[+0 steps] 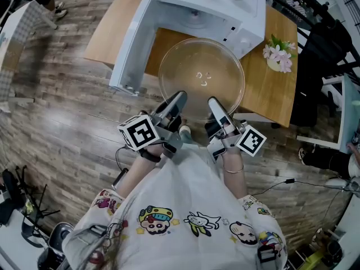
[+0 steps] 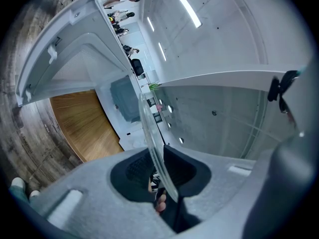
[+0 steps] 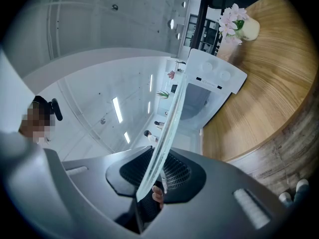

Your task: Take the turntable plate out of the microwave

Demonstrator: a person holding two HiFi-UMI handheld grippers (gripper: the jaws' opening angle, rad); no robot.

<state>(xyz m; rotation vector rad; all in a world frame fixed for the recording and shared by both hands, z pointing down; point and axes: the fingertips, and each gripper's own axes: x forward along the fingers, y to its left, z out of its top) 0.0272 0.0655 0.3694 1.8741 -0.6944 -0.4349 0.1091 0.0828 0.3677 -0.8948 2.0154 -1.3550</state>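
Observation:
The clear glass turntable plate (image 1: pixel 201 77) hangs level in front of the open white microwave (image 1: pixel 208 4), above the wooden table (image 1: pixel 264 89). My left gripper (image 1: pixel 179 99) is shut on the plate's near rim at the left. My right gripper (image 1: pixel 215 103) is shut on the same rim at the right. In the left gripper view the plate (image 2: pixel 149 128) shows edge-on, pinched between the dark pads of the left gripper (image 2: pixel 159 171). The right gripper view shows the plate's edge (image 3: pixel 169 123) the same way, clamped in the right gripper (image 3: pixel 154 176).
The microwave door (image 1: pixel 130 49) stands swung open at the left of the plate. A small pot of pink flowers (image 1: pixel 278 56) sits on the table at the right. Plank floor surrounds the table, with cables and dark stands at the right.

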